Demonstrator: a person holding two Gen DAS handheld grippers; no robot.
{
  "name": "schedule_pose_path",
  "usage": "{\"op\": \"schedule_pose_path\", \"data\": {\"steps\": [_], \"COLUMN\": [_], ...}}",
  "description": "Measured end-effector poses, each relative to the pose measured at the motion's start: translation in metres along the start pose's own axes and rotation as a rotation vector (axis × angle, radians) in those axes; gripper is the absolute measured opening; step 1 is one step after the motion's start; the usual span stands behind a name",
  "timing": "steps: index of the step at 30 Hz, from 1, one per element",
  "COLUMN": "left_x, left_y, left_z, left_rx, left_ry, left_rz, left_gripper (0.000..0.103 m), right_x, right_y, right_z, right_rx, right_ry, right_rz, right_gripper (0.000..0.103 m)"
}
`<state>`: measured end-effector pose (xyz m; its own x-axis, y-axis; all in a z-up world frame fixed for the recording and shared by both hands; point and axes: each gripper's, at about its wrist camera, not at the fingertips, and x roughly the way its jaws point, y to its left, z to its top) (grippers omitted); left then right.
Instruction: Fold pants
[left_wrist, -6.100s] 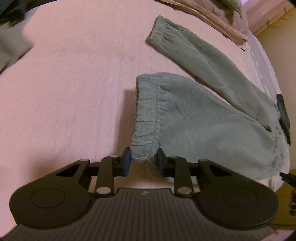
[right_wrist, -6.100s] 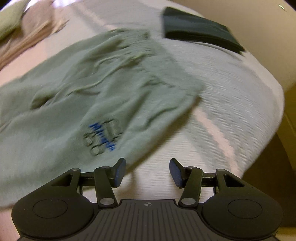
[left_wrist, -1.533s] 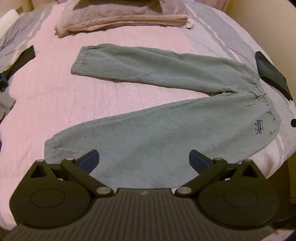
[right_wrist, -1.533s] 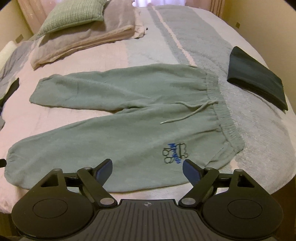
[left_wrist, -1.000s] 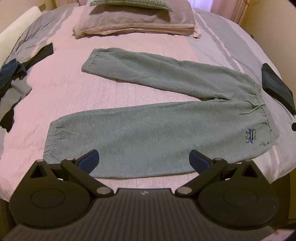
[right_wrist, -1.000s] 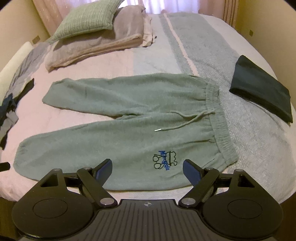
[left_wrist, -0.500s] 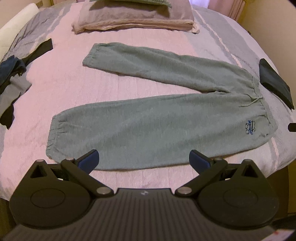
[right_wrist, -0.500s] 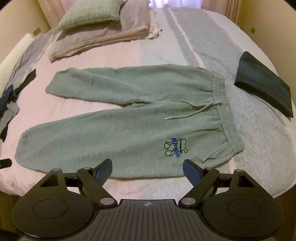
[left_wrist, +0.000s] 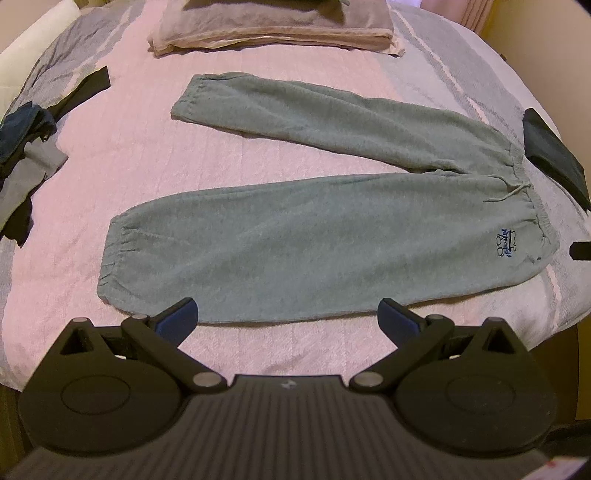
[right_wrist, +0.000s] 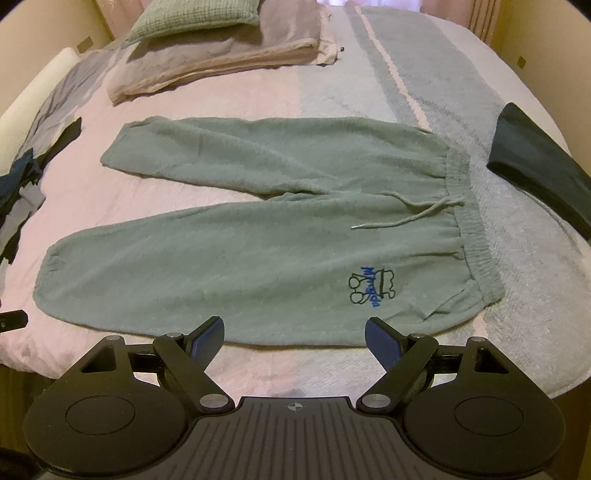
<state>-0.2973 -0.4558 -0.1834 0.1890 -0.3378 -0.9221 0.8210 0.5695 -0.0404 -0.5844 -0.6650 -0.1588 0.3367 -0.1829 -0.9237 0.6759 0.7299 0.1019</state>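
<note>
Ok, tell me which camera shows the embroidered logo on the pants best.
The right wrist view: the logo sits large and near centre, its outline clear. In the left wrist view it is small, far right, and distorted.

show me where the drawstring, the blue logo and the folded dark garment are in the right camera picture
drawstring (right_wrist: 413, 216), right wrist view, its loose length below the waistband.
blue logo (right_wrist: 371, 288), right wrist view, middle of the embroidery.
folded dark garment (right_wrist: 535, 162), right wrist view, its top face.

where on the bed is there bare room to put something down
Free: the pink wedge between the two legs of the pants, left of the crotch; the grey strip between the pillows and the folded dark garment. Crowded: the left edge, with the dark clothes pile.
</note>
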Motion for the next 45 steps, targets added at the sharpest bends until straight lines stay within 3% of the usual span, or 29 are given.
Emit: {"op": "schedule_pose_path", "data": {"steps": [19, 36, 40, 45], "left_x": [0.007, 0.034, 0.045, 0.059], "left_y": [0.006, 0.023, 0.024, 0.023], "left_z": [0.006, 0.033, 0.050, 0.094], "left_rx": [0.008, 0.163, 0.216, 0.246], "left_ry": [0.007, 0.004, -0.008, -0.035], "left_rz": [-0.013, -0.059, -0.052, -0.035], "left_gripper": [0.102, 0.102, 0.102, 0.102], "right_x": [0.002, -0.010, -0.015, -0.009], "right_y": [-0.002, -0.017, -0.023, -0.052], "right_z": [0.002, -0.023, -0.015, 0.020], "right_rx": [0.031, 0.122, 0.075, 0.005], "right_ry": [0.005, -0.009, -0.040, -0.049], "right_rz": [-0.039, -0.148, -0.157, -0.175], "right_gripper": [0.081, 0.081, 0.081, 0.081]}}
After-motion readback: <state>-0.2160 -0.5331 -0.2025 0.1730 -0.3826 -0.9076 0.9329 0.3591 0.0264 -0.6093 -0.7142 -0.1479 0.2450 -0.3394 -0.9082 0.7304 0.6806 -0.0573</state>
